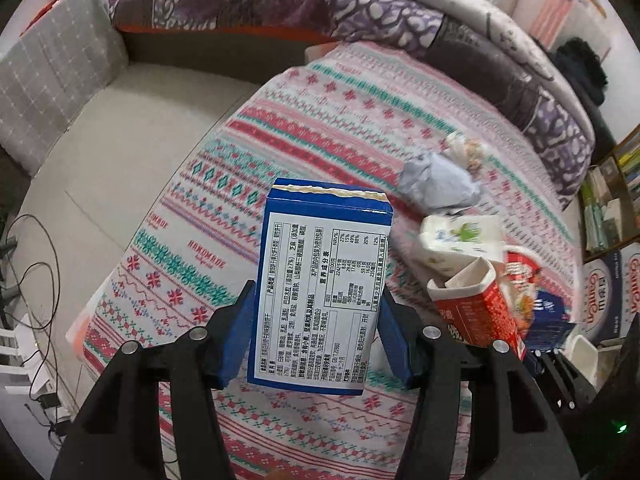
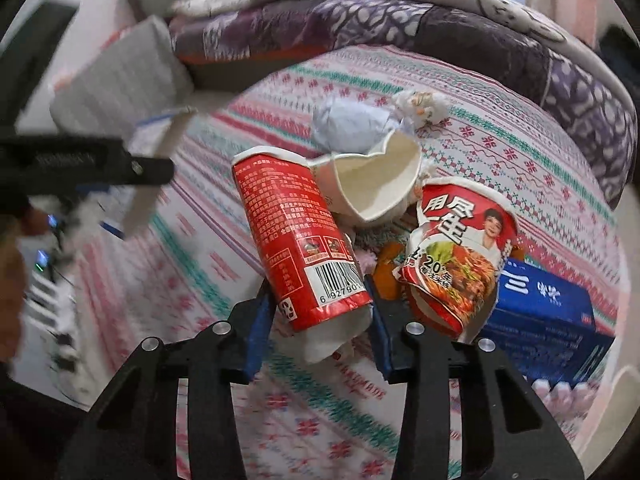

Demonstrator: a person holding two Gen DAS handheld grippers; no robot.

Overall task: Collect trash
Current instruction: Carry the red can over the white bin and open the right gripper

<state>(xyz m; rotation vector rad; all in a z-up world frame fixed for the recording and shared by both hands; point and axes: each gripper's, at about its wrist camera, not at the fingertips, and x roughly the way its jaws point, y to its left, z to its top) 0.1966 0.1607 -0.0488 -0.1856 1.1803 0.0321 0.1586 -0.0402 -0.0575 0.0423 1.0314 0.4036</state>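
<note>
My left gripper (image 1: 316, 320) is shut on a blue snack box (image 1: 320, 284), label side up, held above the patterned bedspread (image 1: 208, 216). My right gripper (image 2: 322, 316) is shut on a red paper cup (image 2: 298, 240) lying tilted, its mouth away from me; that cup also shows at the right of the left wrist view (image 1: 480, 308). Beside it lie a crushed noodle cup (image 2: 460, 256), a torn white cup (image 2: 376, 184), crumpled grey paper (image 2: 348, 124) and a blue carton (image 2: 548, 312). The left gripper and box show blurred at the left of the right wrist view (image 2: 120, 168).
A purple quilt (image 1: 360, 12) is bunched along the bed's far side. A grey cushion (image 1: 52, 80) leans at the left, with the pale floor (image 1: 100, 160) and cables (image 1: 36, 280) below it. Shelves (image 1: 612, 200) stand at the right.
</note>
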